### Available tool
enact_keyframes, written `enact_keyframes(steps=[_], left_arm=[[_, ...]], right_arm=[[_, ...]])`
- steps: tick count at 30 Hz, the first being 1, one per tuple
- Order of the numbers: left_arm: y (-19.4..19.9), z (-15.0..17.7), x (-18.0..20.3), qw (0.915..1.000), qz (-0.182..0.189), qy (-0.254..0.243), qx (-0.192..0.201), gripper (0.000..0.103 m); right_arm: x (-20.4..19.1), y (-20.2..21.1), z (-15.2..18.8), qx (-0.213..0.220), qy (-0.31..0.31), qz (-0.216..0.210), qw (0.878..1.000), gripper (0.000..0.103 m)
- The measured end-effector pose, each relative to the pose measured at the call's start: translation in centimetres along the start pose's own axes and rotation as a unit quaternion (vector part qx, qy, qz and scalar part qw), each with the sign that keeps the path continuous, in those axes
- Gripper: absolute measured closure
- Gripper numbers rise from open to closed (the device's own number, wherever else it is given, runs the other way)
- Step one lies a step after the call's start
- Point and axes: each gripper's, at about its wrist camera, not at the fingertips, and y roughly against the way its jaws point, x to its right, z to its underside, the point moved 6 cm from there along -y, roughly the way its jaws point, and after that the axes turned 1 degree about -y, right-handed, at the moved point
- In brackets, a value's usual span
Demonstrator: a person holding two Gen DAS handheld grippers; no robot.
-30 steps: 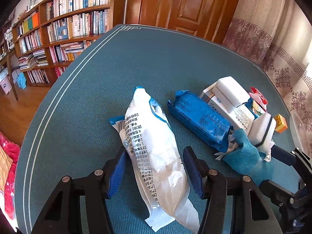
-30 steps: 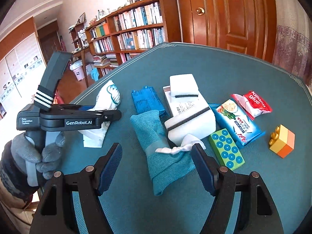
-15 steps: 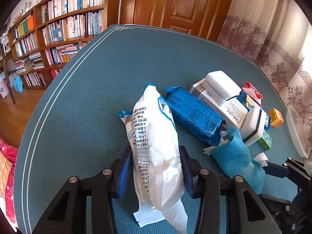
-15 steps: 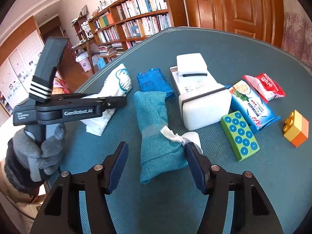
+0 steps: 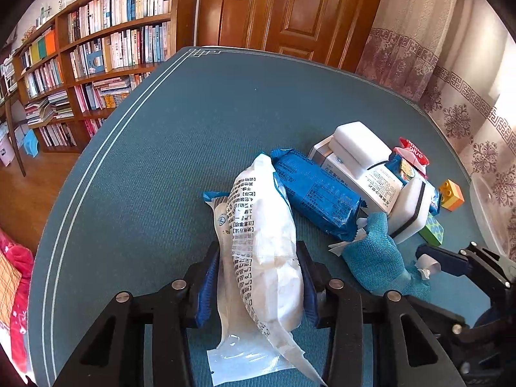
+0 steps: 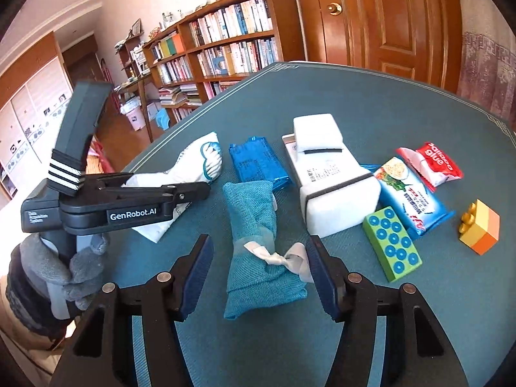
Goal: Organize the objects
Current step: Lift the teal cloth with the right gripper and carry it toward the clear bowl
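Left hand-held gripper [image 5: 258,277] has the white printed packet [image 5: 258,242] between its blue pads [image 5: 208,277], both pads pressed on the packet's sides, jaws closing the last bit, so it's a pinch across the short width. Packet's long axis runs straight out along the gripper's pointing line, far end up against the blue wrapped pack [image 5: 314,195], near tail flat on the teal worktop [image 5: 161,167] under the jaws. Right hand-held gripper [image 6: 259,269] straddles the rolled teal cloth [image 6: 258,245], which also lies lengthwise away from it; white tie [image 6: 277,254] of the roll sits just beside the right-side pad [image 6: 324,277]; left-side pad clearly apart from the cloth, so jaws part spread, nothing pinched yet as far as I can tell. Each hand has its own item dead ahead, no crossover needed: left nearer the packet, right nearer the cloth. Both tools tilt down toward the worktop; gloved left hand [image 6: 61,267] wraps its handle low at the side in the right wrist view. Rest of the pile sits beyond and right of the cloth: white box [image 6: 325,167] with sponges, green studded block [image 6: 391,246], snack bag [image 6: 411,195], red packet [image 6: 432,163], orange-yellow brick [image 6: 480,232]. My read: the lift turns on the packet being gripped near its rear half, so the front may droop.
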Motion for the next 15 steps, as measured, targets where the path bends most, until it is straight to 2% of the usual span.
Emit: enact_keyframes(steps=[2,4,10,15], left_arm=[[0.0,-0.1,-0.2,1.0,0.0,0.001,0.0,0.057],[-0.1,-0.1,-0.4,1.0,-0.001,0.004,-0.002,0.057],[-0.9,0.2,-0.7,0.9997,-0.005,0.017,-0.015,0.057],[-0.8,0.3,-0.7,0.9998,-0.009,0.016,-0.009,0.058]], right_arm=[[-0.4,-1.2,0.5,-0.015,0.009,0.012,1.0,0.042],[-0.5,-1.9,0.9,-0.026,0.008,0.016,1.0,0.049],[-0.6,-1.5,1.6,-0.023,-0.001,0.021,1.0,0.051],[-1.1,-0.9,2.4,-0.016,-0.002,0.015,1.0,0.054]])
